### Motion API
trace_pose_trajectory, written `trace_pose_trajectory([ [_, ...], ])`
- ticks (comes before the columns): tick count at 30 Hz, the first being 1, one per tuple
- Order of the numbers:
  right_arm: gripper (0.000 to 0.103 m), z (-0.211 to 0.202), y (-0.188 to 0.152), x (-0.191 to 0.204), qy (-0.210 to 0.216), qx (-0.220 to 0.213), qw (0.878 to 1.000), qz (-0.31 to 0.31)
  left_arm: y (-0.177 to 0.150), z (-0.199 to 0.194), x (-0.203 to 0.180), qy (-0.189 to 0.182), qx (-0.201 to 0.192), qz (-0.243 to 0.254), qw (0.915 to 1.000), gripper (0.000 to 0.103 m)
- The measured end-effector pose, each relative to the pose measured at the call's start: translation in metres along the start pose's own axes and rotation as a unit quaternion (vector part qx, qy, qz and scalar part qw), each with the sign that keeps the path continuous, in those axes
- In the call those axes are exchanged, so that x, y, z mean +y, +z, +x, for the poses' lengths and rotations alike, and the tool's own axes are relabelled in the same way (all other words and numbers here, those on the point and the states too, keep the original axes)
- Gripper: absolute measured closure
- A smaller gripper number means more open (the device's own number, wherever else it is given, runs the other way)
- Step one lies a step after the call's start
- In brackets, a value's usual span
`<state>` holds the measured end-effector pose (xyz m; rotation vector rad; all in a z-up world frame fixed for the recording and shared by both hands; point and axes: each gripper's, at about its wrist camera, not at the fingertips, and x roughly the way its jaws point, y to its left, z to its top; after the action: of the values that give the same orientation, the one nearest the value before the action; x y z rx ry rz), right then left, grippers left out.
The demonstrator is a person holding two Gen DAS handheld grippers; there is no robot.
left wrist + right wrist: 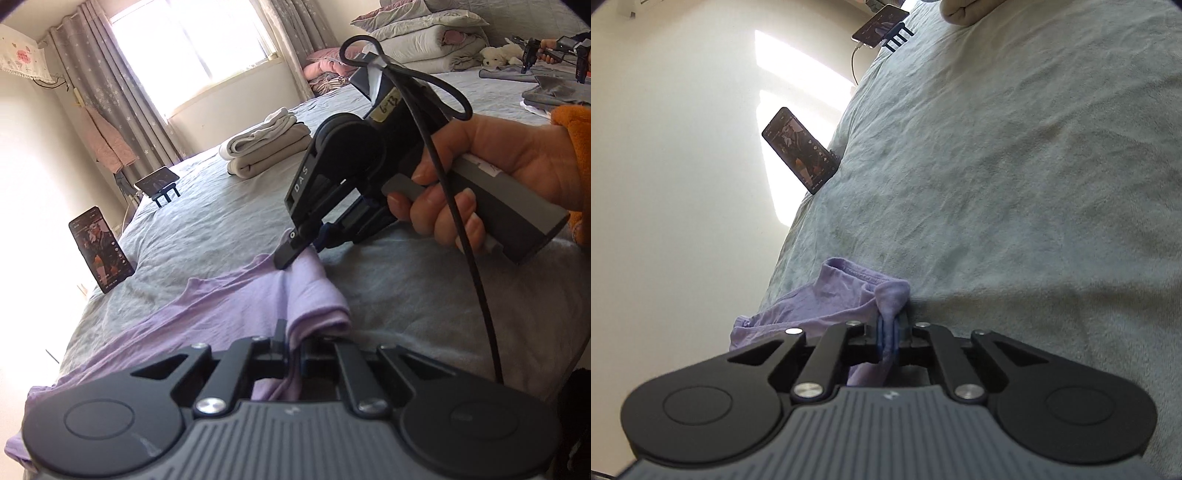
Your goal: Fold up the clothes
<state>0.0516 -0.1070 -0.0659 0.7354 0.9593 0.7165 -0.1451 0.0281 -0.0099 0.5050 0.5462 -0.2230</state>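
Observation:
A light purple garment (pixel 221 306) lies crumpled on the grey-green bedspread (pixel 424 295) near the bed's left edge. My left gripper (pixel 293 338) is shut on a fold of its cloth, which bunches up between the fingers. Just beyond it, my right gripper (pixel 286 254), held by a hand (pixel 480 177) in an orange sleeve, pinches the same garment at a farther edge. In the right wrist view the right gripper (pixel 888 325) is shut on a gathered corner of the purple garment (pixel 831 299), which trails off to the left.
A phone (pixel 99 251) stands lit on the bed's left edge, with a second device on a stand (pixel 159 181) farther back. Folded beige clothes (pixel 266 144) lie mid-bed. Bedding is piled (pixel 424 40) at the far end, beside grey clothing (pixel 554 92) and another person's gripper (pixel 546 51).

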Motion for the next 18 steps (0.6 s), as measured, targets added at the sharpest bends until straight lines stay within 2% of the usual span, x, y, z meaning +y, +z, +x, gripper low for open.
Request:
trace_pose_trajectory([
  [5, 0.099, -0.014, 0.01, 0.007, -0.003, -0.016, 1.0, -0.014, 0.011, 0.005, -0.004, -0.004, 0.005, -0.04, 0.9992, 0.098],
  [12, 0.099, -0.039, 0.023, -0.006, -0.025, -0.031, 0.999, 0.017, 0.034, 0.011, -0.025, -0.01, 0.002, -0.063, 0.998, 0.098],
  [18, 0.099, -0.071, 0.03, -0.015, -0.061, -0.055, 0.996, 0.04, 0.053, 0.015, -0.046, -0.046, -0.002, -0.102, 0.9937, 0.098],
])
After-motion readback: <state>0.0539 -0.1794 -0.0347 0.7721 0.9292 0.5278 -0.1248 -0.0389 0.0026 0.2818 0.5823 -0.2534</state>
